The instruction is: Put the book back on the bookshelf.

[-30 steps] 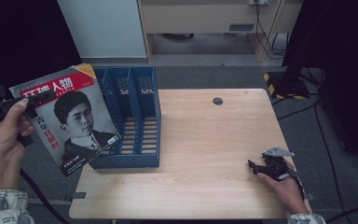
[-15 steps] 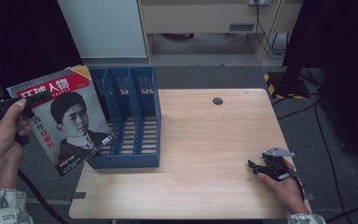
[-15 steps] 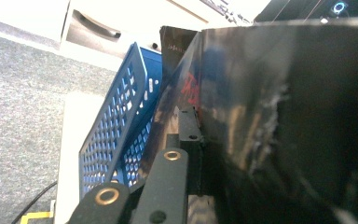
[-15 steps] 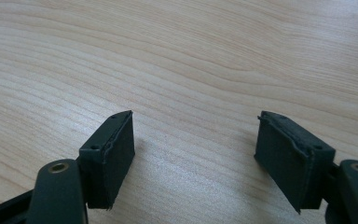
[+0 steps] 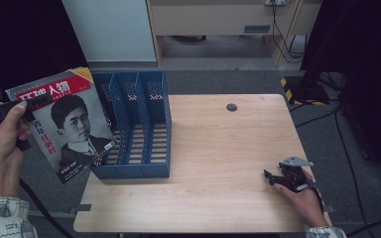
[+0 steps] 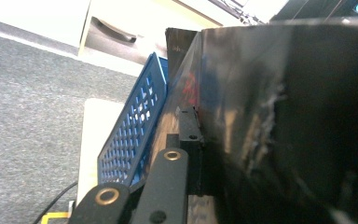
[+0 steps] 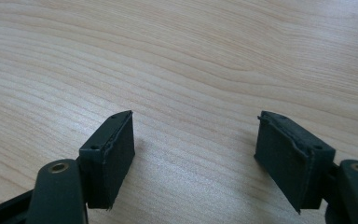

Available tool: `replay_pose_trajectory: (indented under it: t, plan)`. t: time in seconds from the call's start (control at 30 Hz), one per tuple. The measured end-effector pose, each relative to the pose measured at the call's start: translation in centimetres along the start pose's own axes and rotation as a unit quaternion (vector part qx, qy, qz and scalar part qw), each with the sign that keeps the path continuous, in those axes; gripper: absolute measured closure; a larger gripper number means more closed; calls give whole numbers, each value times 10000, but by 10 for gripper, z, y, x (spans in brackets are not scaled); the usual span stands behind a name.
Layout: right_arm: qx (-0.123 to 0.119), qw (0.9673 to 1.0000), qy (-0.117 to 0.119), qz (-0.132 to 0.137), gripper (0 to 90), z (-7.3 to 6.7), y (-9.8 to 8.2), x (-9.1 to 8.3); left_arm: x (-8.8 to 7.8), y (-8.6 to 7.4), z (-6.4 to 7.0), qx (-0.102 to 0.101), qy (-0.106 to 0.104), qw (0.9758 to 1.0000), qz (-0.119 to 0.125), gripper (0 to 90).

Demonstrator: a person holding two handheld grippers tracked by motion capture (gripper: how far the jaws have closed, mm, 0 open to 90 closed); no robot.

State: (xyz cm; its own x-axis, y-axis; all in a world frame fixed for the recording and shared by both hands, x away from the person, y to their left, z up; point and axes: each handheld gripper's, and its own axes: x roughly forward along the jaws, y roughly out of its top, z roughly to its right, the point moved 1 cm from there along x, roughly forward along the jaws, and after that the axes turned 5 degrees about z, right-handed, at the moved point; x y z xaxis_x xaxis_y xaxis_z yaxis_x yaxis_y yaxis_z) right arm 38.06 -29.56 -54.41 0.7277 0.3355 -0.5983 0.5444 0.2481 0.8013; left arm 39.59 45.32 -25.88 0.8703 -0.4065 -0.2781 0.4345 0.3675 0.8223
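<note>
The magazine [image 5: 67, 124] is held upright in the air off the left edge of the worktop [image 5: 218, 148], cover toward the camera, its right edge overlapping the left wall of the blue file rack [image 5: 134, 129]. The left hand-held gripper [image 5: 22, 105] is clamped tight on the magazine's upper left edge. The right hand-held gripper [image 5: 273, 177] rests on the worktop near its right front corner, jaws well apart and holding nothing.

Judgement: the step in hand is filing the magazine into a rack slot. To do it well, turn the magazine edge-on to the dividers, bring its lower edge over one slot from above, and lower it straight; a tilted entry could catch on a divider or push the rack. The grip should hold until the lower edge is seated.

The high view shows the full layout: three slots, apparently empty, and the distance between the two hands. The left gripper view shows the dark, glossy magazine [image 6: 279, 121] close up against the jaw and the perforated rack wall [image 6: 135, 135] just beside it. The right gripper view confirms bare wood grain [image 7: 177, 56] between the open jaws.
</note>
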Motion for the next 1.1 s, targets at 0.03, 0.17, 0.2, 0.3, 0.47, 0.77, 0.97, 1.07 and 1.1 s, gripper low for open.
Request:
replay_pose_trajectory:
  t: [0.03,0.17,0.2,0.3,0.47,0.77,0.97,1.07,1.1]
  plan:
    - [1,10000,-1,3,281,0,0,0,1,0,1,40,44,10000,-1,867]
    - [2,10000,5,3,281,0,0,0,7,1,8,105,113,9999,17,866]
    - [2,10000,5,3,281,0,0,0,7,1,8,105,113,9999,17,866]
    - [2,10000,4,4,281,0,0,0,13,1,16,139,215,9997,35,866]
    - [5,10000,6,2,280,0,0,0,20,2,22,134,231,9996,31,866]
    - [15,10000,1,9,281,0,0,0,28,6,33,226,203,9995,-8,866]
    - [12,10000,0,10,281,0,0,0,28,13,39,391,348,9986,-17,867]
    - [6,10000,-2,14,281,0,0,0,27,17,40,517,477,9975,-3,867]
    - [-1,10000,-6,15,280,0,0,0,28,18,40,563,512,9971,-4,867]
